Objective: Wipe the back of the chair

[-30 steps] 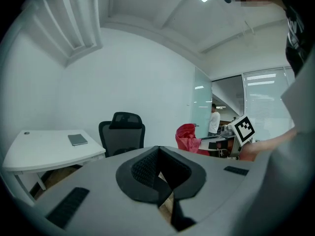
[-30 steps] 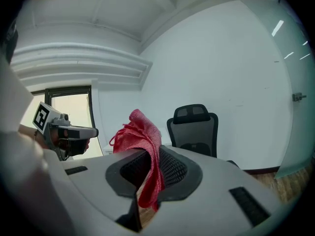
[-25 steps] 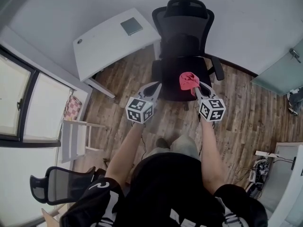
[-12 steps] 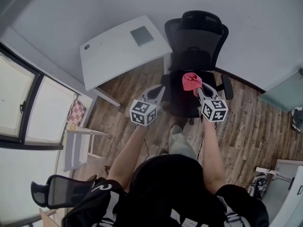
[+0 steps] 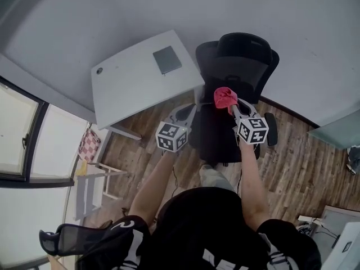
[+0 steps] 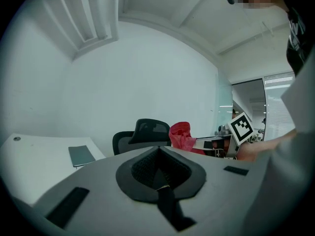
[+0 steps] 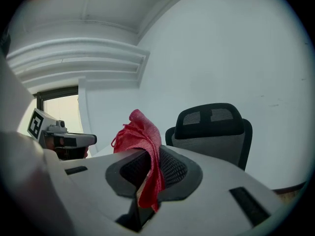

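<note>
Now, right gripper (image 5: 232,107): you are clamping a red cloth (image 5: 224,97), near the backrest (image 5: 245,61) of the black office chair (image 5: 220,133).
Left gripper (image 5: 186,110): you are holding its jaws together, empty.

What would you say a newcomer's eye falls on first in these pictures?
The bright red cloth clamped in the right gripper stands out most, held up before the black office chair. After that come the white desk left of the chair, with a flat grey item on it, and the left gripper, shut and empty.
</note>
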Demonstrator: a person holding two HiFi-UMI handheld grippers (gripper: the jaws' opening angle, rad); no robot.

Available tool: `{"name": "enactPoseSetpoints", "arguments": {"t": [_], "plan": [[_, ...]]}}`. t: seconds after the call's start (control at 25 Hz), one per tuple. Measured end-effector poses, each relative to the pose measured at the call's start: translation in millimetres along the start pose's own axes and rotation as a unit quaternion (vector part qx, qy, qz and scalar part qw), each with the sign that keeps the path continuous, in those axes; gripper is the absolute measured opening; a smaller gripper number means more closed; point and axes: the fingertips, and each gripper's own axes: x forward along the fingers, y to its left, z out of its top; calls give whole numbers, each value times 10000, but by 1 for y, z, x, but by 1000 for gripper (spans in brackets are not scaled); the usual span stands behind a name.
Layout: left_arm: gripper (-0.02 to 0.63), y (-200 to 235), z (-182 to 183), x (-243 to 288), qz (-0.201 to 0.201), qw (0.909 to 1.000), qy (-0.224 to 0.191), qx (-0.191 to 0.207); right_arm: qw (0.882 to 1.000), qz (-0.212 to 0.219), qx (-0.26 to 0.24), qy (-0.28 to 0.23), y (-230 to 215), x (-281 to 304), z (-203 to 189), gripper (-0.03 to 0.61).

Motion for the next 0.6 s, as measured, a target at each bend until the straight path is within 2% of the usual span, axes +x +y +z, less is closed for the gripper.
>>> {"name": "enactPoseSetpoints", "arguments": {"t": [0.36, 0.6], "plan": [[25, 45, 28, 99, 198, 9998, 8, 5, 9996, 252, -119, 69, -73, 94, 41, 66], [25, 63, 39, 143, 324, 9995, -15, -3, 9991, 394, -72, 124, -109, 138, 54, 66]]}}
